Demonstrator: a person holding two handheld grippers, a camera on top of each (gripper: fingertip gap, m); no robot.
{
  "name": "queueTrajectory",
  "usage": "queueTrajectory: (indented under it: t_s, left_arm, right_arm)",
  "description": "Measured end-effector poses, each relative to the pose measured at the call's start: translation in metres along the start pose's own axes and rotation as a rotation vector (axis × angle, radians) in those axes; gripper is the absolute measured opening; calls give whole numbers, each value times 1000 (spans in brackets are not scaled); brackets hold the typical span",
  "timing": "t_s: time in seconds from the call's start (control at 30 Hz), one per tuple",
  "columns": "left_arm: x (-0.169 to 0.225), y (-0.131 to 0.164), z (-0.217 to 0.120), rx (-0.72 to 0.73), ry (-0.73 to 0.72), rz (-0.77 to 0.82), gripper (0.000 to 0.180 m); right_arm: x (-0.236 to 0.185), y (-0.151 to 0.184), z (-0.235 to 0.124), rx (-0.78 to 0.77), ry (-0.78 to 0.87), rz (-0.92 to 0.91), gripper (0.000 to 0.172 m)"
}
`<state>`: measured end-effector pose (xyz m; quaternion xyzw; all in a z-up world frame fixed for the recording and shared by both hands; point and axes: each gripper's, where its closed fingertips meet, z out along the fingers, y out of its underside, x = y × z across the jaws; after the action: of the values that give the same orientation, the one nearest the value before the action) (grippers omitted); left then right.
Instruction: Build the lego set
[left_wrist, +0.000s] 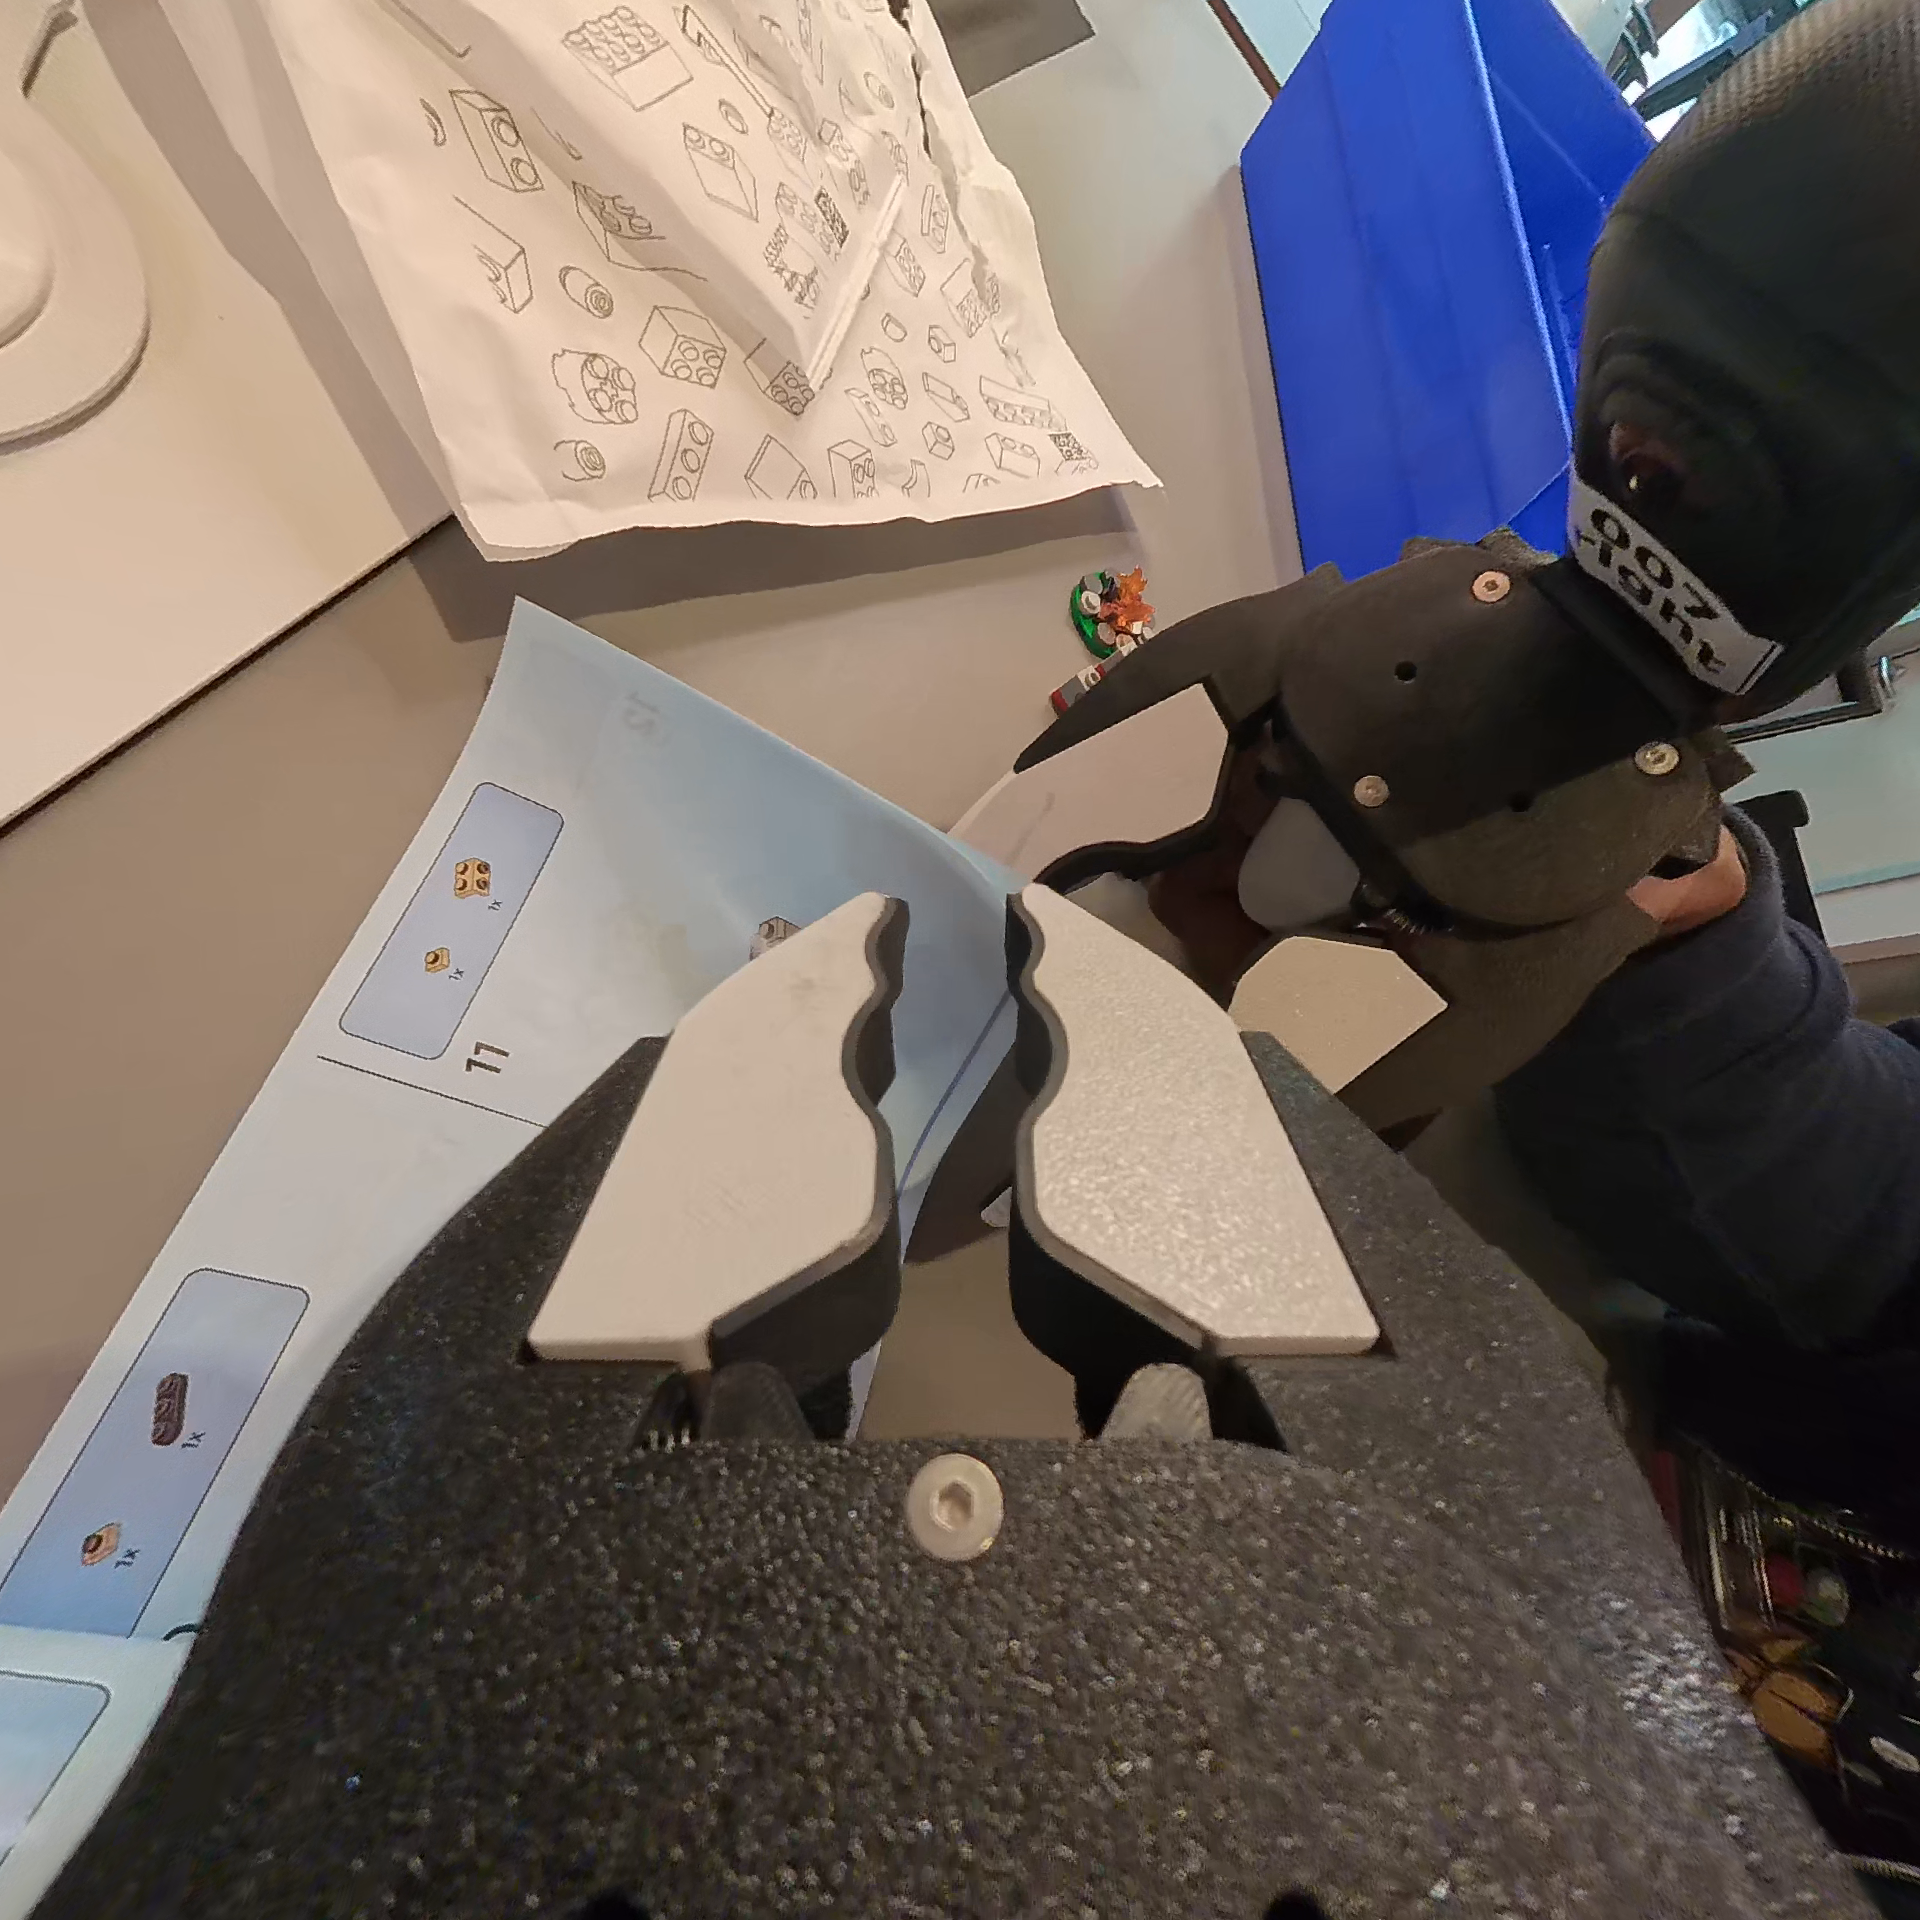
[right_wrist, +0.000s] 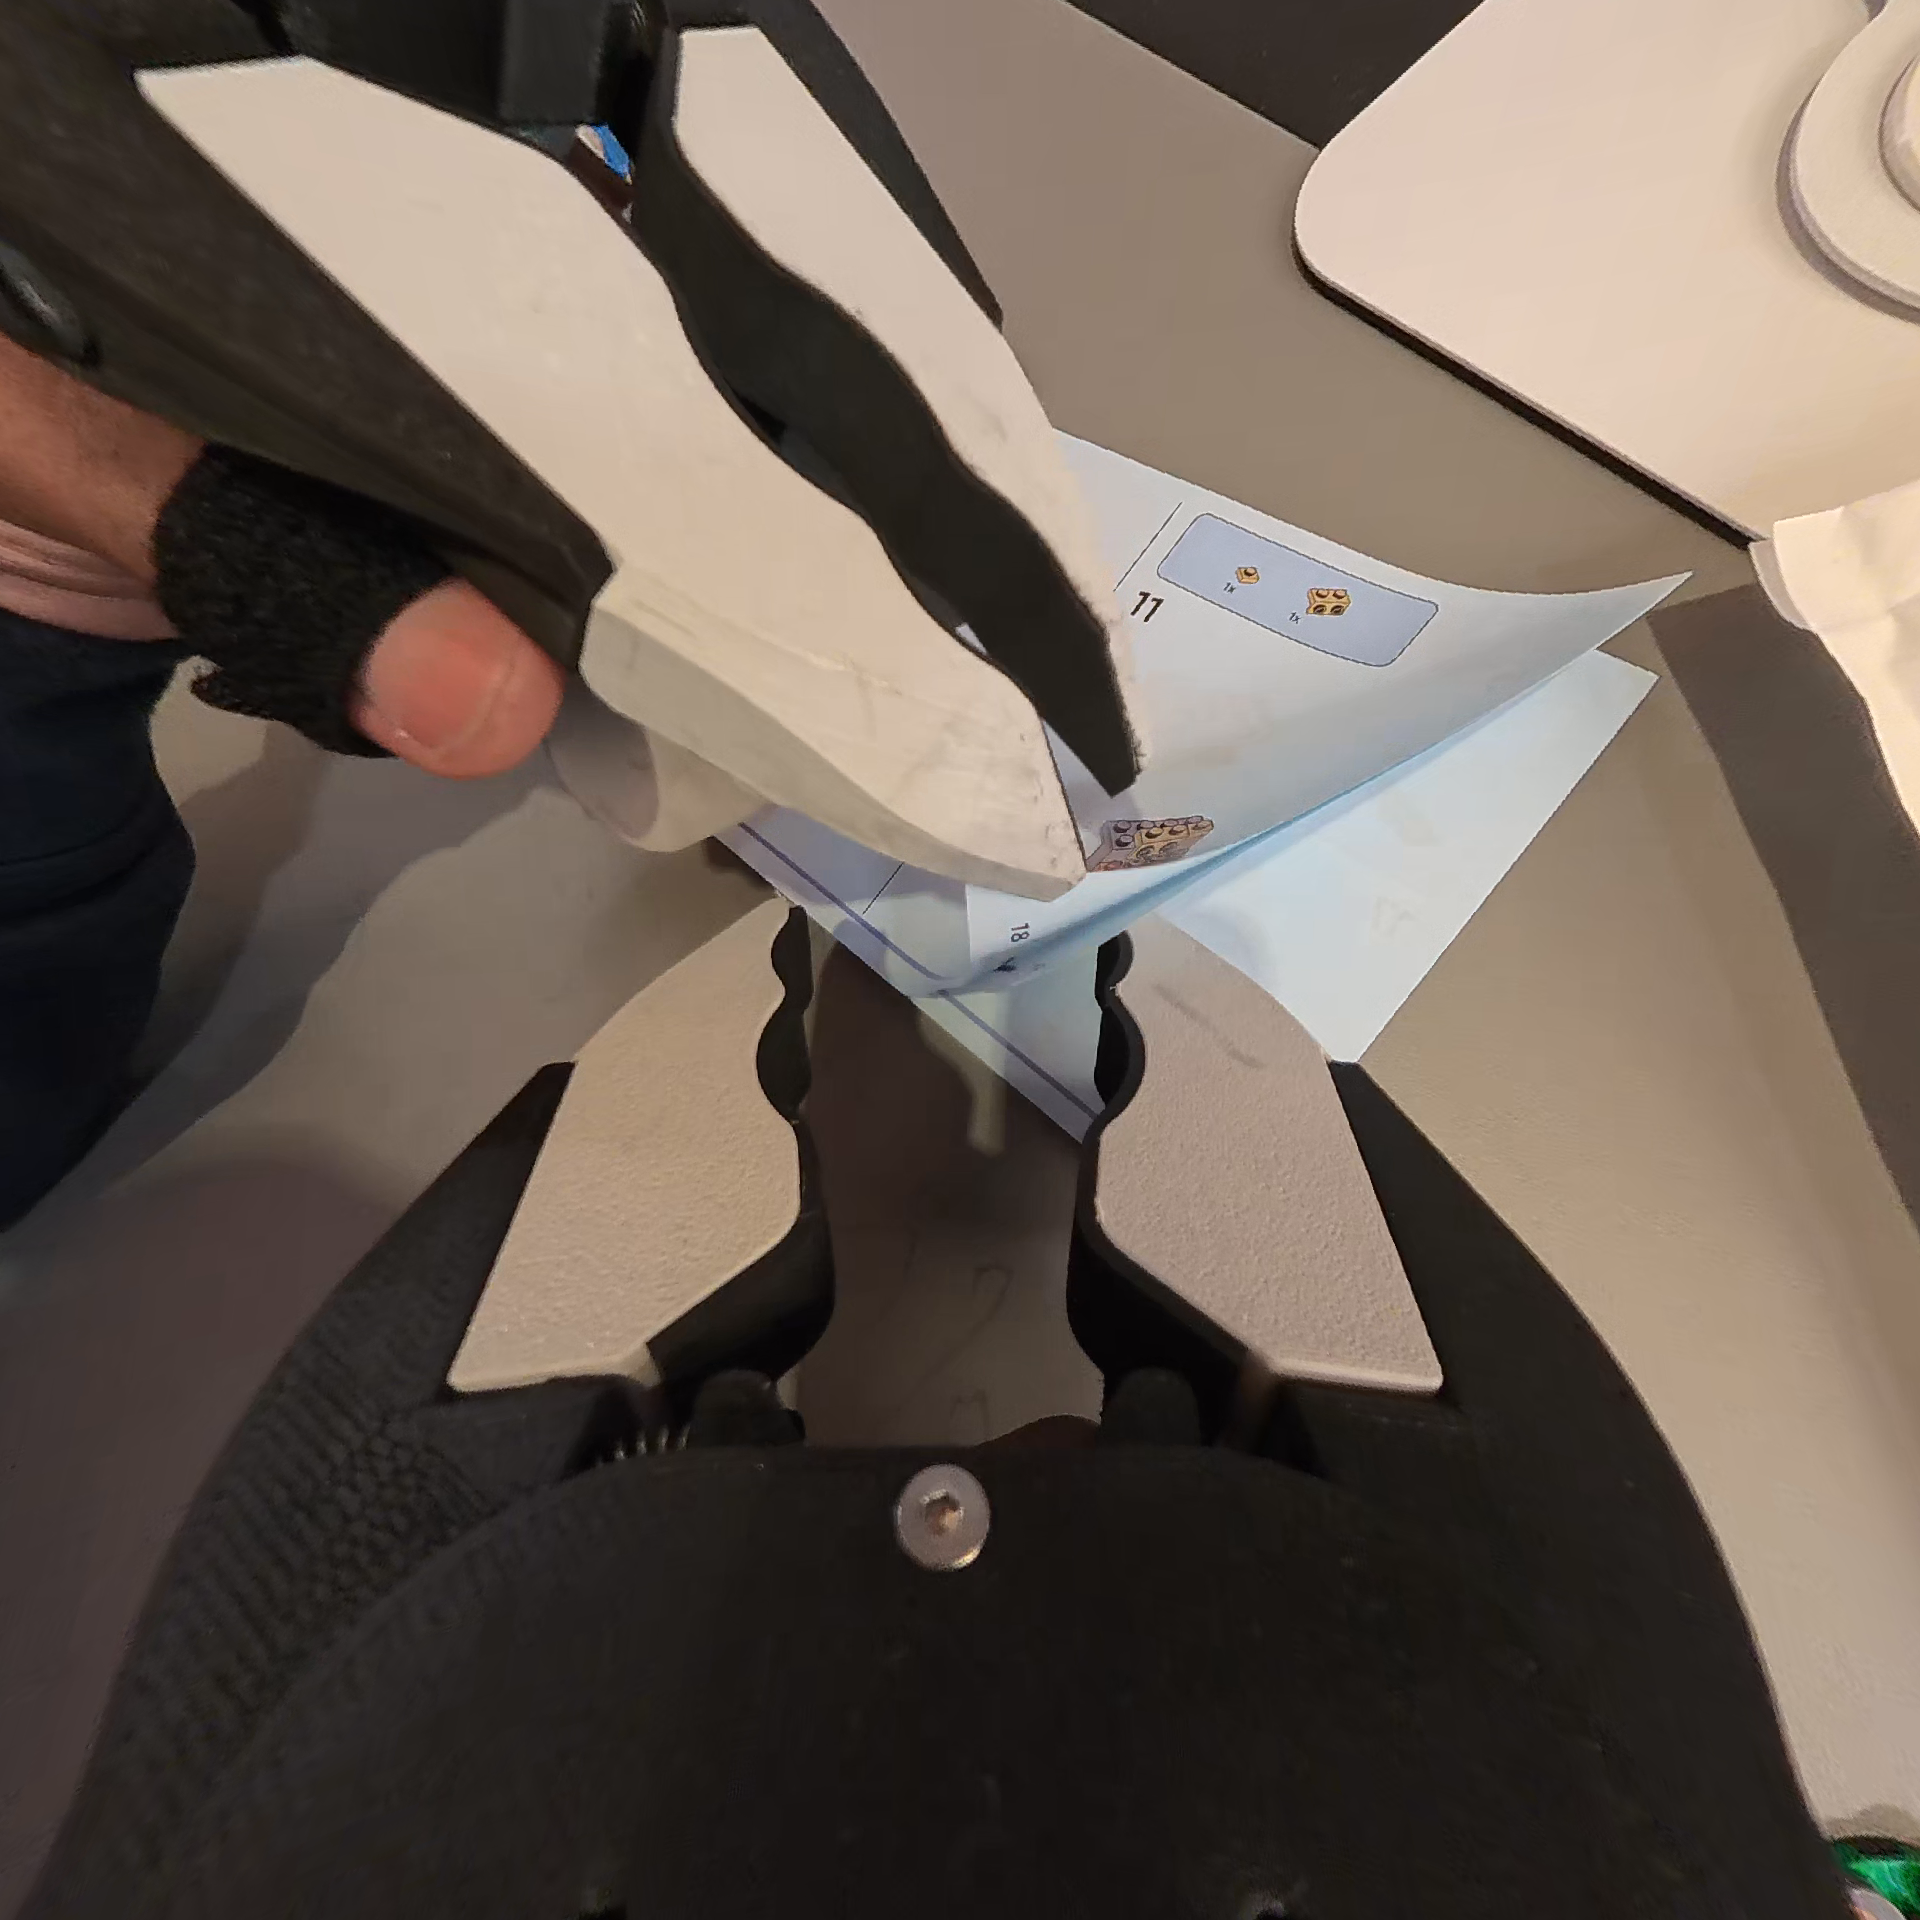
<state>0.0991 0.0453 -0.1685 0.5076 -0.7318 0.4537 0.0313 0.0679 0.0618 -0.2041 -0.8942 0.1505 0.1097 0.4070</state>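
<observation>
Two tools meet over a pale blue booklet (right_wrist: 1455, 883) lying open on the grey bench (left_wrist: 208, 935). The left tool (left_wrist: 956, 914) has its fingers a little apart. The curled edge of a lifted page (right_wrist: 1351, 727) runs up between them, and neither pad plainly presses on it. The right tool (right_wrist: 951, 935) is spread wider and grasps nothing. The booklet's near corner lies between its tips, just under the left tool. A white paper bag (left_wrist: 727, 312) printed with brick drawings lies farther back, and a small brick model (left_wrist: 1107, 613) stands near it.
</observation>
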Motion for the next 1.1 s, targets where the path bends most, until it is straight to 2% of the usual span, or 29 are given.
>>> queueTrajectory:
  t_s: [0.3,0.47,0.9,1.1]
  left_arm:
    - [7,3,1,-8,54,-1,12]
    - [10,4,2,-4,91,-11,0]
    - [11,6,4,-8,108,14,0]
    - [6,4,2,9,94,-1,0]
  right_arm:
    - [0,1,1,-6,4,-3,53]
    - [0,1,1,-9,9,-4,53]
    - [7,5,-2,-35,52,-21,53]
    - [23,7,-16,-43,123,-42,58]
